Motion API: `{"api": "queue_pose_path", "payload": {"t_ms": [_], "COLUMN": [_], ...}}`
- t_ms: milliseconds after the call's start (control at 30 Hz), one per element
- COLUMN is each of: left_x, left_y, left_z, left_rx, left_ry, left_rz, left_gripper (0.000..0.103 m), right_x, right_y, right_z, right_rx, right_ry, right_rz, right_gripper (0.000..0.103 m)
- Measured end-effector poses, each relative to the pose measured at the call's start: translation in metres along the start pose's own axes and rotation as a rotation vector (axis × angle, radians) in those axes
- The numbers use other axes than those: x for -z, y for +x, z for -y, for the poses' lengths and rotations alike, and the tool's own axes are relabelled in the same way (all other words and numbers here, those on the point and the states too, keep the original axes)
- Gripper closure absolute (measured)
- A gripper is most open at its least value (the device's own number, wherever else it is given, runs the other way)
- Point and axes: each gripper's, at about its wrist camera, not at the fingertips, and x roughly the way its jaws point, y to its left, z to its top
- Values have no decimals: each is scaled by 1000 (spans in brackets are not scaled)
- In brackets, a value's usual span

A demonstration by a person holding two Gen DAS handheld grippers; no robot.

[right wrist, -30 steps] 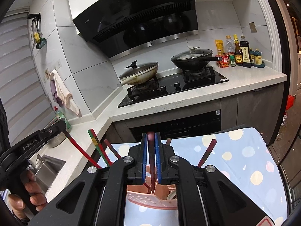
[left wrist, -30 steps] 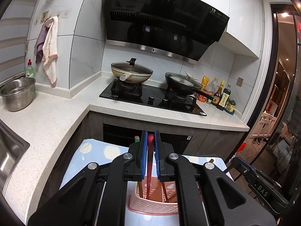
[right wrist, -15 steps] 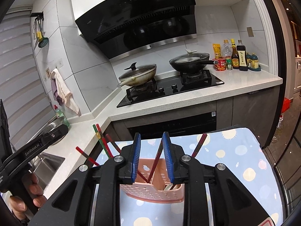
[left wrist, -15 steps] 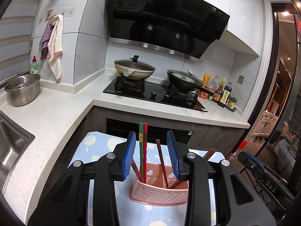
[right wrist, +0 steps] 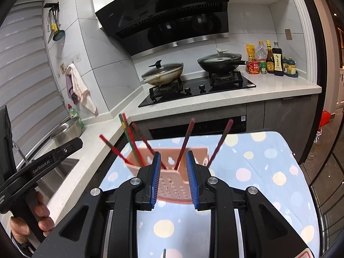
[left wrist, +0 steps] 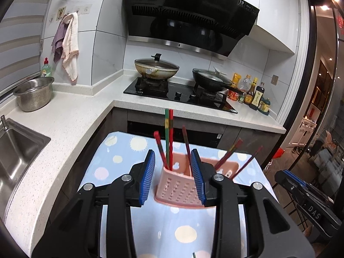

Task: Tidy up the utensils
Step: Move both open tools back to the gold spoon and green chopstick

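Note:
A pink perforated utensil basket (left wrist: pixel 179 188) stands on the table with the blue dotted cloth (left wrist: pixel 120 161). Several red and green chopsticks (left wrist: pixel 168 137) lean in it. My left gripper (left wrist: pixel 173 176) is open and empty, its blue pads on either side of the basket's near corner, above and short of it. My right gripper (right wrist: pixel 173 176) is open and empty too, held just in front of the same basket (right wrist: pixel 172 185), whose chopsticks (right wrist: pixel 186 142) fan out. The left gripper's body (right wrist: pixel 40 165) shows at the left of the right wrist view.
A white L-shaped counter (left wrist: pixel 71 116) wraps behind the table, with a steel sink (left wrist: pixel 15 152), a steel colander (left wrist: pixel 34 93), a hob with two pans (left wrist: pixel 157 68) and sauce bottles (left wrist: pixel 251 92). The right gripper (left wrist: pixel 305 200) shows at lower right.
Both grippers were shut on chopsticks over the basket a second ago. Both have opened, left the chopsticks standing in the basket, and pulled back and up.

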Motion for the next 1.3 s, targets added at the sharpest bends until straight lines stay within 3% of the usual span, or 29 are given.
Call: {"api": "queue_pose_path", "payload": {"t_ms": [800, 1033, 1300], "left_x": [201, 243, 260], "left_y": [-52, -62, -69], "left_z": [-24, -23, -17], "left_rx": [-84, -95, -85], "left_ry": [4, 1, 8], "left_rz": [-364, -445, -483], "left_gripper": [70, 70, 70], "right_x": [228, 265, 272], "right_y": [-65, -72, -70], "right_z": [-13, -30, -35], "right_rx": [3, -30, -50], "right_ry": [-88, -157, -177], "right_rz": [-432, -497, -531], "right_gripper": [78, 78, 78]}}
